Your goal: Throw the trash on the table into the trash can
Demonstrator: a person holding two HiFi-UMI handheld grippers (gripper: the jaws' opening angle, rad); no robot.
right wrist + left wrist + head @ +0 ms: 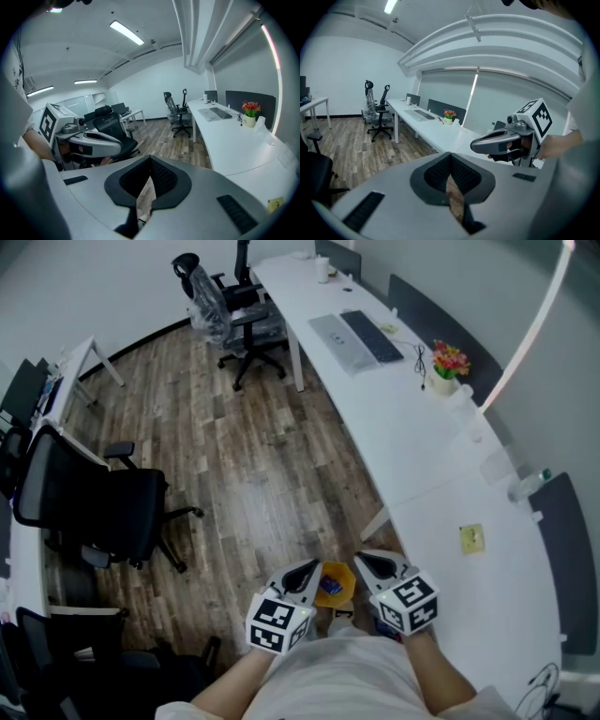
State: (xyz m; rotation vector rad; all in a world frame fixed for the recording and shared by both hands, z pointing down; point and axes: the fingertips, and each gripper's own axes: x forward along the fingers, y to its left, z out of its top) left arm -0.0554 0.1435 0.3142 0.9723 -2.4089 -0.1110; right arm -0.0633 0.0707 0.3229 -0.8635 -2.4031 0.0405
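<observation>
A small orange trash can stands on the wood floor beside the white desk, with something blue inside it. A yellow scrap of paper lies on the desk near its front end and also shows low at the right as the yellow scrap. My left gripper hangs just left of the can and my right gripper just right of it, both over its rim. In their own views the left gripper and right gripper have tips together with nothing between them.
On the desk sit a keyboard, a pot of flowers and a clear bottle. A black office chair stands at the left on the floor, and more chairs at the far end.
</observation>
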